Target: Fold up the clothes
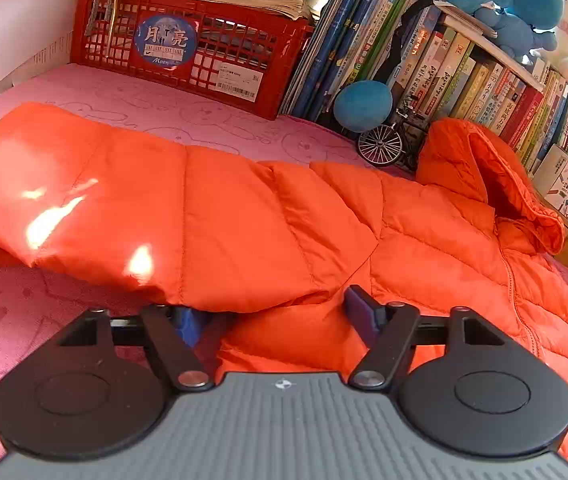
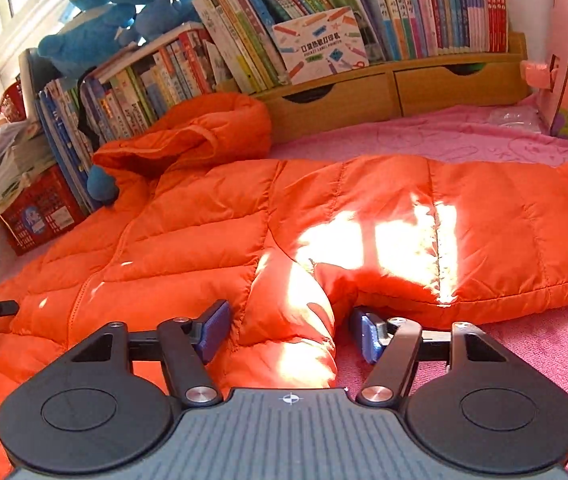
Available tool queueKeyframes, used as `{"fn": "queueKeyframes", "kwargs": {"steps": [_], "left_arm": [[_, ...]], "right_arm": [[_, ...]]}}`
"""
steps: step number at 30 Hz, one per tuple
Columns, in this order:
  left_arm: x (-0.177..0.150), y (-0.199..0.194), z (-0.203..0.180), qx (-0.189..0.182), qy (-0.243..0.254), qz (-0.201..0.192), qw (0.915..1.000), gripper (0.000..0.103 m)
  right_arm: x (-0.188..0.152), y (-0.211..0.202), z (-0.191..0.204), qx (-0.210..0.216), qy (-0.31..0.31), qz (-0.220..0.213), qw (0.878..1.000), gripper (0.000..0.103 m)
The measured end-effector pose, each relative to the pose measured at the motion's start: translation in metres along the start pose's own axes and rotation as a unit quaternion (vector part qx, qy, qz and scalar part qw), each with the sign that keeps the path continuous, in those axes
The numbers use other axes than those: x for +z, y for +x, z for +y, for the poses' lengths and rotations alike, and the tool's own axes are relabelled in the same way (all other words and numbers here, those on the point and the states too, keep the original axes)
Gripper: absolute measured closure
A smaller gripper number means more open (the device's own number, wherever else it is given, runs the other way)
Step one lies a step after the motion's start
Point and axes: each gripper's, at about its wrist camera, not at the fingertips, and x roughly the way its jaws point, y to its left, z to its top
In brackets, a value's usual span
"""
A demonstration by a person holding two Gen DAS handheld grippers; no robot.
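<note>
hidden: left hand-held gripper [image 1: 273,314] left pad | under: orange jacket [image 1: 243,220]

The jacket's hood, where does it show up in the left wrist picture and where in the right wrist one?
Left wrist view: the hood sits at the right, against the row of books.
Right wrist view: the hood sits upper left of centre, against the books.
Shared landmark: the red crate, upper left in the left view, far left in the right view.
</note>
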Motion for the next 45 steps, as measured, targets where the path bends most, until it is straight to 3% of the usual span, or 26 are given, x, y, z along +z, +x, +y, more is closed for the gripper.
{"fn": "queueKeyframes", "kwargs": {"steps": [2, 5, 9, 15, 16, 20, 21, 23, 24, 26, 28, 30, 33, 37, 39, 42, 44, 45], "left_arm": [[-0.011, -0.005, -0.012, 0.019, 0.042, -0.003, 0.9989, 0.063], [-0.036, -0.020, -0.032, 0.044, 0.130, -0.013, 0.9905, 0.066], [-0.064, -0.046, -0.040, 0.036, 0.176, -0.020, 0.9835, 0.066], [-0.072, -0.073, -0.028, 0.020, 0.161, -0.010, 0.9868, 0.066], [-0.069, -0.079, -0.025, 0.016, 0.156, -0.009, 0.9875, 0.067], [-0.028, -0.112, -0.011, -0.033, 0.117, -0.057, 0.9909, 0.062], [-0.016, -0.116, -0.015, -0.043, 0.119, -0.073, 0.9893, 0.061], [0.006, -0.118, -0.033, -0.055, 0.143, -0.110, 0.9821, 0.053], [0.015, -0.114, -0.048, -0.058, 0.162, -0.128, 0.9768, 0.049], [0.029, -0.092, -0.086, -0.061, 0.202, -0.159, 0.9645, 0.034], [0.043, -0.068, -0.122, -0.064, 0.236, -0.181, 0.9525, 0.031], [0.055, -0.035, -0.150, -0.074, 0.246, -0.156, 0.9538, 0.031], [0.064, 0.016, -0.181, -0.085, 0.250, -0.106, 0.9587, 0.031], [0.064, 0.059, -0.192, -0.037, 0.248, -0.090, 0.9639, 0.031], [0.068, 0.073, -0.183, 0.001, 0.222, -0.086, 0.9711, 0.030], [0.076, 0.092, -0.166, 0.060, 0.177, -0.078, 0.9794, 0.030], [0.079, 0.097, -0.153, 0.085, 0.158, -0.070, 0.9812, 0.028], [0.079, 0.095, -0.147, 0.087, 0.154, -0.072, 0.9815, 0.027]], "right_arm": [[-0.002, -0.002, -0.002, 0.017, 0.012, 0.011, 1.000, 0.076], [-0.012, -0.012, 0.002, 0.030, -0.003, 0.019, 0.999, 0.084], [-0.026, -0.032, 0.004, 0.038, -0.019, 0.027, 0.999, 0.086], [-0.038, -0.064, -0.007, 0.039, -0.028, 0.050, 0.998, 0.084], [-0.037, -0.069, -0.007, 0.033, -0.036, 0.056, 0.997, 0.082], [-0.020, -0.096, 0.008, -0.030, -0.106, 0.027, 0.994, 0.050], [-0.014, -0.100, 0.014, -0.040, -0.128, 0.008, 0.991, 0.047], [0.003, -0.099, 0.033, -0.057, -0.185, -0.041, 0.980, 0.018], [0.011, -0.096, 0.043, -0.064, -0.214, -0.066, 0.973, 0.014], [0.028, -0.074, 0.066, -0.077, -0.268, -0.103, 0.955, 0.013], [0.042, -0.038, 0.088, -0.082, -0.305, -0.124, 0.941, 0.013], [0.054, -0.004, 0.102, -0.079, -0.308, -0.131, 0.939, 0.014], [0.069, 0.042, 0.114, -0.062, -0.284, -0.122, 0.949, 0.014], [0.083, 0.086, 0.115, -0.075, -0.260, -0.110, 0.956, 0.015], [0.086, 0.103, 0.112, -0.068, -0.237, -0.090, 0.965, 0.018], [0.080, 0.122, 0.115, -0.091, -0.231, -0.079, 0.965, 0.033], [0.076, 0.124, 0.114, -0.122, -0.228, -0.094, 0.961, 0.061], [0.076, 0.124, 0.111, -0.126, -0.226, -0.096, 0.961, 0.068]]}}
